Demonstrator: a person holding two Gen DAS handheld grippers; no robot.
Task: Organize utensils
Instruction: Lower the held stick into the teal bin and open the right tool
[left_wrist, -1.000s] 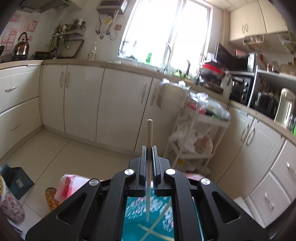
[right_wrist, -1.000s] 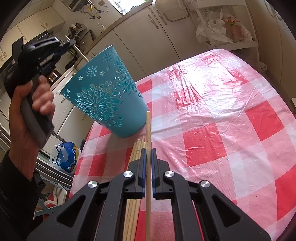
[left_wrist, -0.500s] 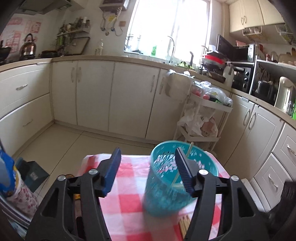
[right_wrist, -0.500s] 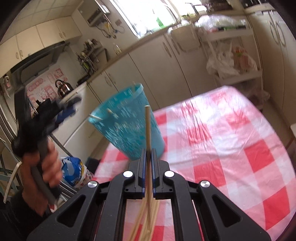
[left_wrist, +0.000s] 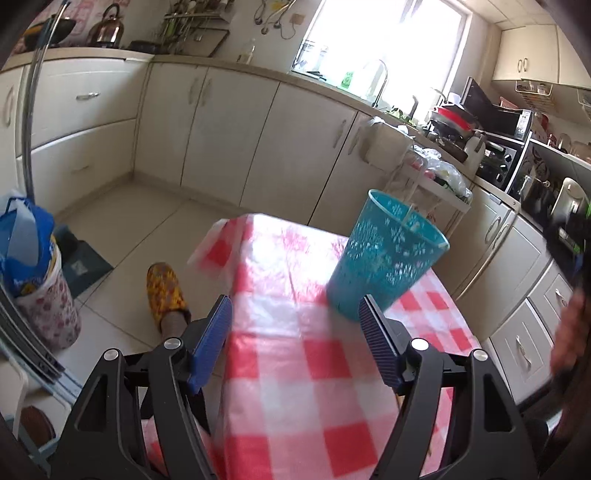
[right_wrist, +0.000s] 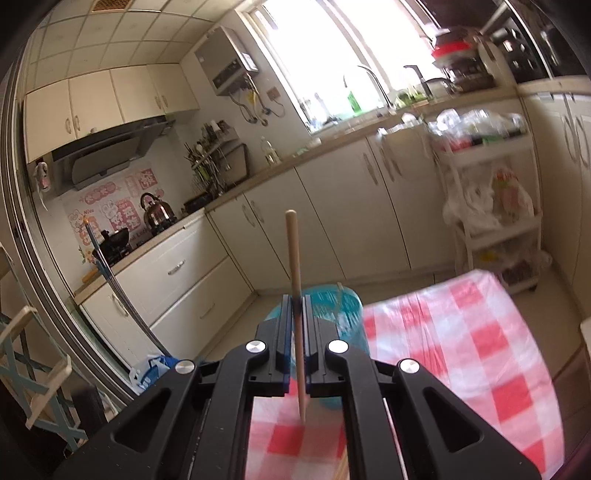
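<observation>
Left wrist view: the left gripper (left_wrist: 295, 317) is spread wide and empty, just short of the cup (left_wrist: 388, 254) on the checked cloth (left_wrist: 295, 369).

Right wrist view: the right gripper (right_wrist: 295, 314) pinches a chopstick (right_wrist: 295, 266) upright, with the cup (right_wrist: 343, 306) right behind it.

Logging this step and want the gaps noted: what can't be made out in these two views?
- Chopsticks in the teal basket: count unclear, left view, wall and blur.
- Basket in the right view: mostly behind the right tool shut on a chopstick.
- Loose chopsticks: cut off by the bottom edge.
</observation>
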